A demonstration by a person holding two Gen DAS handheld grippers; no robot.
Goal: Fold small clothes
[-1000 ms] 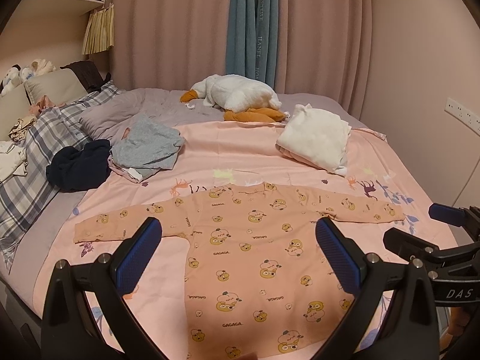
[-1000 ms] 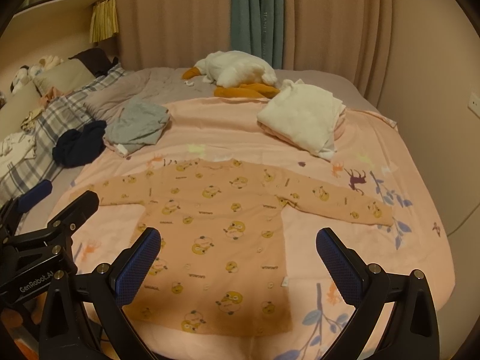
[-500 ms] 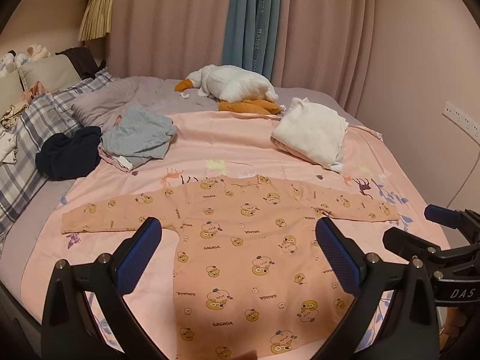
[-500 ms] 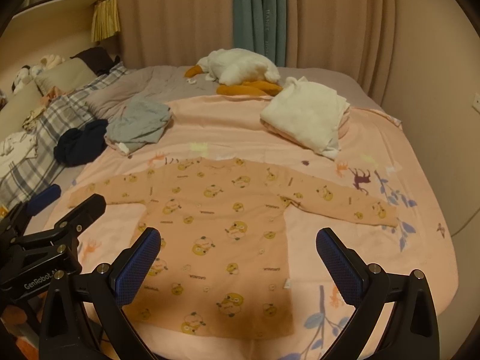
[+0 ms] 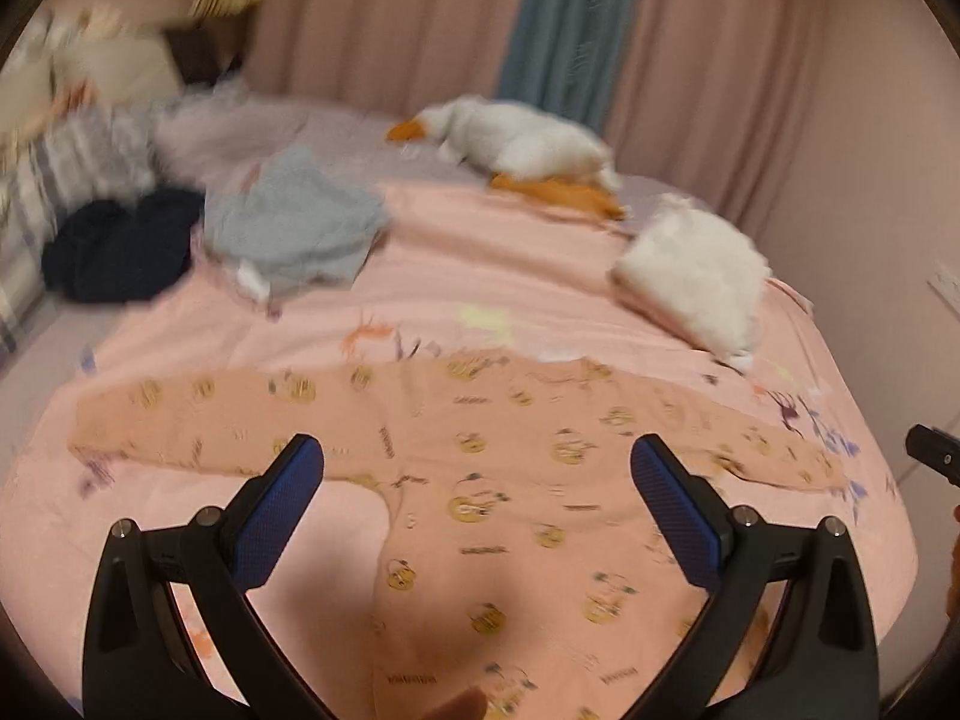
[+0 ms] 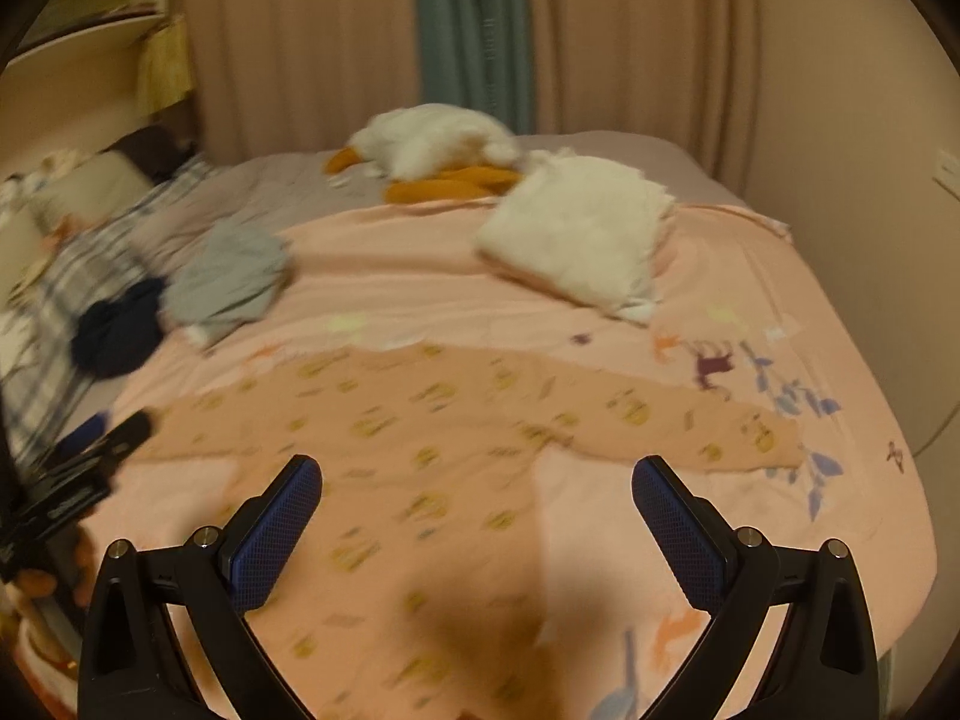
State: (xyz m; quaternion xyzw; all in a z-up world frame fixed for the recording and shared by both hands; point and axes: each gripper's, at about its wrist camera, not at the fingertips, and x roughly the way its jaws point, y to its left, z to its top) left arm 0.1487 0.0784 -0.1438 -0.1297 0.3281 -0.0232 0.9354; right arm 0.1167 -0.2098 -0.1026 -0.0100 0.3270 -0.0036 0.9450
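Observation:
A small orange long-sleeved top with a yellow cartoon print (image 5: 516,480) lies flat on the pink sheet, both sleeves spread out sideways; it also shows in the right wrist view (image 6: 420,450). My left gripper (image 5: 477,480) is open and empty, hovering above the top near its left armpit. My right gripper (image 6: 477,486) is open and empty, above the top's right side. Both views are motion-blurred. The right gripper's tip (image 5: 936,459) shows at the left view's right edge, and the left gripper (image 6: 78,474) at the right view's left edge.
On the pink sheet (image 5: 480,276) behind the top lie a grey garment (image 5: 294,228), a dark navy garment (image 5: 120,246) and a white folded pile (image 5: 696,276). A white plush goose (image 5: 516,147) lies at the back. Plaid bedding (image 5: 66,180) is at the left; curtains hang behind.
Both grippers have moved forward and lower toward the top, which now looks larger. The left view has swung to the right. Both stay open.

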